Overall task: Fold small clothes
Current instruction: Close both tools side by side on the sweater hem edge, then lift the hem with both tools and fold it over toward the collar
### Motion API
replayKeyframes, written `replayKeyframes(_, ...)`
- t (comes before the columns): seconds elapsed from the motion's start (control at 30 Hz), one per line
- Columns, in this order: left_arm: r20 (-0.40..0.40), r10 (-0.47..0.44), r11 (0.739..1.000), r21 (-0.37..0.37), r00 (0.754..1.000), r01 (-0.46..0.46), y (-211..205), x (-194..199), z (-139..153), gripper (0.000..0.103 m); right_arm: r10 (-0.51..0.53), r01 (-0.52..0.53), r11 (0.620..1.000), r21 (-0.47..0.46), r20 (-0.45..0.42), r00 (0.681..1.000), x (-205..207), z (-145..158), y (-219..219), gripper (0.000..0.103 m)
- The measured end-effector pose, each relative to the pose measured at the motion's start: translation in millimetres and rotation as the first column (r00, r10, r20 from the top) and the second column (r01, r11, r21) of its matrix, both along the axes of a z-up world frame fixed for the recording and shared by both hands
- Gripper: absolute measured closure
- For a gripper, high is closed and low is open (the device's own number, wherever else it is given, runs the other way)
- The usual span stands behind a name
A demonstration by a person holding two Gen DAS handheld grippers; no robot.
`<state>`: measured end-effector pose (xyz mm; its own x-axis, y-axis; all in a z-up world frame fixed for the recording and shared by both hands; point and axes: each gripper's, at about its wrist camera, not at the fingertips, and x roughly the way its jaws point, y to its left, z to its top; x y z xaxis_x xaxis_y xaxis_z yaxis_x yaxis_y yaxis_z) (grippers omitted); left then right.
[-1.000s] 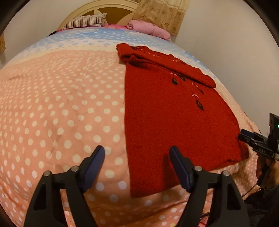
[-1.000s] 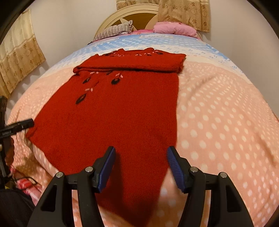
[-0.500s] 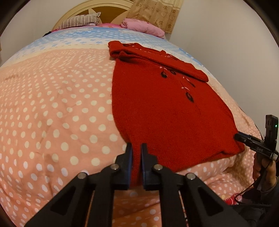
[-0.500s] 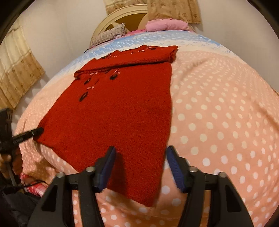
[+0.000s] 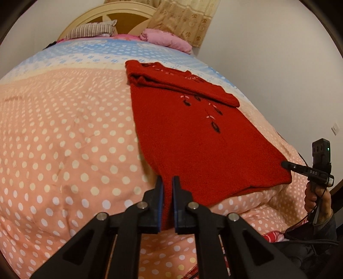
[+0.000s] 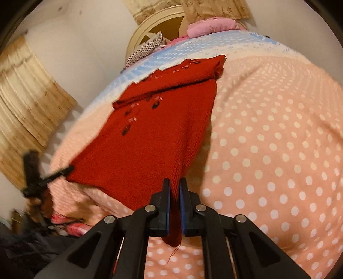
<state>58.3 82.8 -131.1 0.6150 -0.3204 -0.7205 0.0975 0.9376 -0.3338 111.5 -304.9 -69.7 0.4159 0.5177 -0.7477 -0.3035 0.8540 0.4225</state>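
A red knitted sweater point(image 5: 193, 137) with dark embroidered flowers lies flat on the polka-dot bed, its sleeves folded across the far end. My left gripper point(image 5: 167, 182) is shut on the sweater's near hem corner at one side. My right gripper point(image 6: 175, 184) is shut on the other near hem corner of the sweater point(image 6: 154, 137), and that corner is lifted off the cover with red cloth hanging between the jaws. The right gripper shows in the left wrist view point(image 5: 287, 165) at the sweater's edge.
The bed cover point(image 5: 64, 139) is peach with white dots, turning blue near the headboard point(image 5: 120, 12). A striped pillow point(image 5: 90, 30) and a pink pillow point(image 5: 167, 39) lie at the head. A wall runs along one side and curtains point(image 6: 25, 96) hang on the other.
The left gripper closed on its hem corner half a second ago and stays shut. The right gripper has now closed on the other corner and pulled it up and back.
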Motion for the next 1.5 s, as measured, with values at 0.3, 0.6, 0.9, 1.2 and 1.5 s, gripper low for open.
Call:
replayKeyframes(0.3,-0.050,-0.012,1.000,0.028,0.999,0.013,-5.2,5.6,-22.9,0.095,-0.014,0.015,1.000,0.005,-0.064,0.998,4.2,-29.2,-3.7,0.096)
replayKeyframes(0.6,-0.043,0.006,0.997,0.074,0.999,-0.003,-7.8,4.8,-28.5,0.066,0.000,-0.002,0.999,-0.048,-0.032,0.999,-11.9,-29.0,-1.4,0.053)
replayKeyframes(0.9,-0.026,-0.002,0.993,0.120,1.000,0.005,-6.6,0.5,-16.0,0.095,-0.007,0.007,0.999,-0.033,-0.023,1.000,-14.5,-28.7,-8.0,0.097)
replayKeyframes(1.2,0.067,-0.023,0.995,0.097,0.997,0.017,-4.2,12.1,23.7,0.095,-0.021,0.004,0.989,0.150,0.109,0.994,-3.7,26.5,-14.8,0.097)
replayKeyframes(1.5,0.150,0.033,0.999,0.020,0.988,-0.036,14.8,62.3,65.9,0.096,-0.063,0.016,0.983,0.180,0.253,0.965,46.5,84.3,-0.5,0.098)
